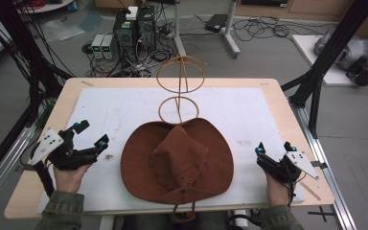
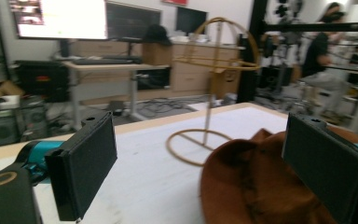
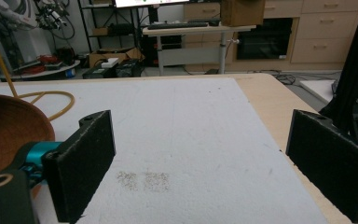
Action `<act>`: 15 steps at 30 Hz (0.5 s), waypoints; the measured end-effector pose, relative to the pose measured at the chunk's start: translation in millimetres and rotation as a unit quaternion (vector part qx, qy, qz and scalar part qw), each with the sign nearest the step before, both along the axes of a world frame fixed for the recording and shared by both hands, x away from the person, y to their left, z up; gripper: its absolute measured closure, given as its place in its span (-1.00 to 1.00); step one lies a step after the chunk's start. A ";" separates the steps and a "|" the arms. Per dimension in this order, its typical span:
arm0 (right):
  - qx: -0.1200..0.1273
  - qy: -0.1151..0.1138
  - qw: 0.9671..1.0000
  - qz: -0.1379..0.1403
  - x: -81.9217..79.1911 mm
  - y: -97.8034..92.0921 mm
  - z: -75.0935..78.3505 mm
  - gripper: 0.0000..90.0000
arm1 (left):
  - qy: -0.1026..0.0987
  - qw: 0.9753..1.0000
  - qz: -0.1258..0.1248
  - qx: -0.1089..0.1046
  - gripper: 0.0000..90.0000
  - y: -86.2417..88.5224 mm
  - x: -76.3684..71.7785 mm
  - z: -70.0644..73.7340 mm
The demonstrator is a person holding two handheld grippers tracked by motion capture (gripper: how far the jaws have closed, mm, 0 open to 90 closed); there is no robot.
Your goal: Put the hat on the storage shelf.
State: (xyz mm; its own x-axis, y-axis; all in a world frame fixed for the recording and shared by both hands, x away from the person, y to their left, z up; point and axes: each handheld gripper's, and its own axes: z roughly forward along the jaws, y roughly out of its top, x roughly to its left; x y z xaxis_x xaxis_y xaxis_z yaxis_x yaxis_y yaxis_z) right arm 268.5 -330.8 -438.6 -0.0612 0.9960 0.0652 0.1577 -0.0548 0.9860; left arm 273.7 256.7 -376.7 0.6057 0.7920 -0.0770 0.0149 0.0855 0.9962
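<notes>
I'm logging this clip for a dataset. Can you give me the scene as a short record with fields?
surface: table with white mat
hat: brown hat, lying flat at the near middle, crown up
stand: wire hat stand, upright behind the hat, bare
left hand-held gripper: open, left of the hat, apart from it
right hand-held gripper: open, right of the hat, apart from it
held: nothing

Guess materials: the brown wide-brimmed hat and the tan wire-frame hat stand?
Brown wide-brimmed hat: looks like felt or suede, matte and soft, with a creased crown and no shine. Tan wire-frame hat stand: thin bent rod, probably painted metal or rattan; the pictures leave it open.
</notes>
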 end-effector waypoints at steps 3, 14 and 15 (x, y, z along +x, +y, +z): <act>0.000 0.001 1.000 0.000 -0.4 -0.3 0.1 -0.84 | -0.001 1.000 -0.022 0.015 -0.77 -13.5 5.0 4.5; 0.003 0.000 1.000 0.003 -0.8 -0.6 0.4 -0.84 | 0.055 0.982 -0.146 0.103 -0.77 -67.1 22.6 -1.4; 0.003 0.000 1.000 0.004 -0.7 -0.6 0.4 -0.84 | 0.064 0.979 -0.154 0.114 -0.77 -70.2 24.8 -3.1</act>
